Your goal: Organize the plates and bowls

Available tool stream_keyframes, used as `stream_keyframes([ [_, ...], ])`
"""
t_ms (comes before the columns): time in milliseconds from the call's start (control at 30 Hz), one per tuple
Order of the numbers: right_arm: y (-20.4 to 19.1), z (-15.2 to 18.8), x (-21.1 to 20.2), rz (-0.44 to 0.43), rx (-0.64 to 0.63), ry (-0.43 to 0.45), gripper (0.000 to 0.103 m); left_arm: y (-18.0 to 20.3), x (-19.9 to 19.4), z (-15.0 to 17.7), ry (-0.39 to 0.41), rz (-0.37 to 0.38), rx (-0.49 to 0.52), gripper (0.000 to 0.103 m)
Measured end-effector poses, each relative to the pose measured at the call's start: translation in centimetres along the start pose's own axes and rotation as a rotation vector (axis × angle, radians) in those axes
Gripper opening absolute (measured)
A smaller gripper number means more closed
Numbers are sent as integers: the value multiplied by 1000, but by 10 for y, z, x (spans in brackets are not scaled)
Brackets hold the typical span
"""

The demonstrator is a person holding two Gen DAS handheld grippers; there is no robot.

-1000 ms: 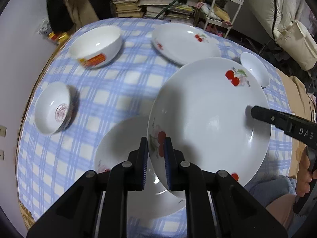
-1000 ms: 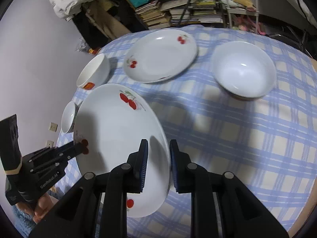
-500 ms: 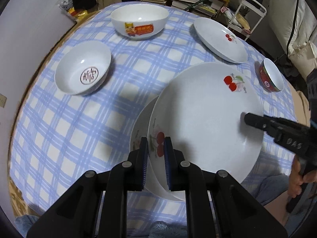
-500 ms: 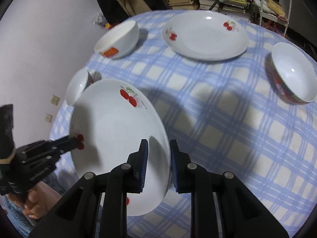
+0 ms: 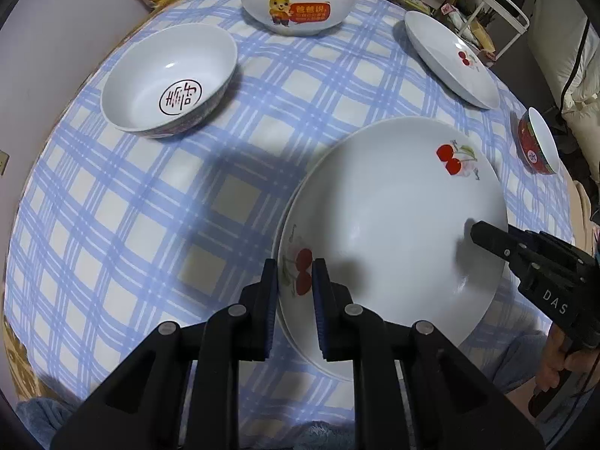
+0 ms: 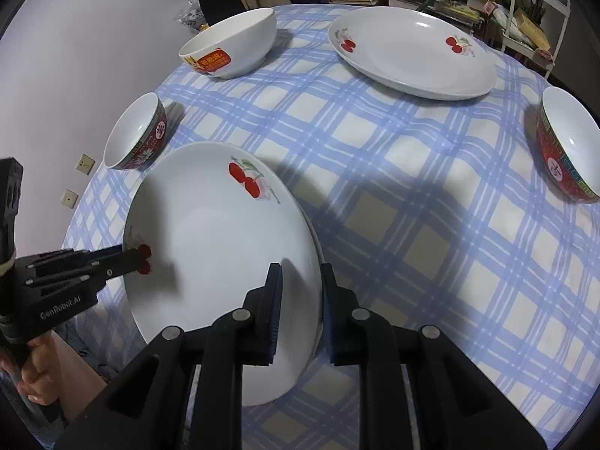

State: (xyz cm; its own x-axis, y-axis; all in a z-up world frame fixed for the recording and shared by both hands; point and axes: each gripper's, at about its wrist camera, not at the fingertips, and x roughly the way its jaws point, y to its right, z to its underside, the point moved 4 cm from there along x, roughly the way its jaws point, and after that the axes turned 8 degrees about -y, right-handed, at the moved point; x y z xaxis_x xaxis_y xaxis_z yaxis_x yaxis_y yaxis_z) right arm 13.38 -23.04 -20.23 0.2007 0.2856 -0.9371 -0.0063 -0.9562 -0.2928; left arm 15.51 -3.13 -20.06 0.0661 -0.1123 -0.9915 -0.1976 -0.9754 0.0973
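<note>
**Operator:** What is the state of each tool, and where is the plate?

**Technician:** The left tool [image 5: 294,292] is clamped on the near-left rim of the large white ceramic plate with red cherry prints [image 5: 393,225]. The right tool [image 6: 300,302] grips the opposite rim. The plate hangs between the two tools, directly over a second white plate [image 5: 300,348] of which only a thin edge shows beneath it. I cannot tell whether the two plates already touch.

**Operator:** How should the step be carried out?

**Technician:** In my judgement the step is nesting the held plate onto the lower one. Lower both tools together, keep the plate level, and centre its rim over the rim below. Release only once it is seated; glazed ceramic likely slips and chips on a hard drop.

**Operator:** Describe the plate and what lies beyond it.

**Technician:** It is glossy, shallow and round, with cherry motifs at opposite rims. Beyond the tools, on the blue-and-white checked tabletop [image 5: 150,225], stand a white bowl with a red seal mark [image 5: 168,82], a white bowl with a cartoon label [image 5: 298,0], a matching cherry plate [image 6: 412,52], and a red-sided bowl [image 6: 570,150].
</note>
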Motion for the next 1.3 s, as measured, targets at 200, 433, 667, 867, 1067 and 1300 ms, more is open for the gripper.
stream_keyframes([
  [200, -1, -2, -4, 12, 0, 25, 18, 3, 1, 1, 7, -39, 13, 16],
  [433, 1, 0, 7, 55, -16, 2, 17, 2, 1, -1, 16, -49, -2, 16],
  [667, 3, -1, 9, 40, -2, 6, 17, 4, 1, 1, 26, -74, 1, 16],
  [867, 3, -3, 11, 40, -1, 5, 17, 2, 2, 1, 26, -69, -15, 17],
  [1067, 3, -4, 10, 74, -6, 14, 18, 3, 1, 4, 32, -80, -22, 18],
  [1300, 25, -12, -21, 85, 77, 129, 18, 1, -15, 5, 86, -92, -38, 20],
])
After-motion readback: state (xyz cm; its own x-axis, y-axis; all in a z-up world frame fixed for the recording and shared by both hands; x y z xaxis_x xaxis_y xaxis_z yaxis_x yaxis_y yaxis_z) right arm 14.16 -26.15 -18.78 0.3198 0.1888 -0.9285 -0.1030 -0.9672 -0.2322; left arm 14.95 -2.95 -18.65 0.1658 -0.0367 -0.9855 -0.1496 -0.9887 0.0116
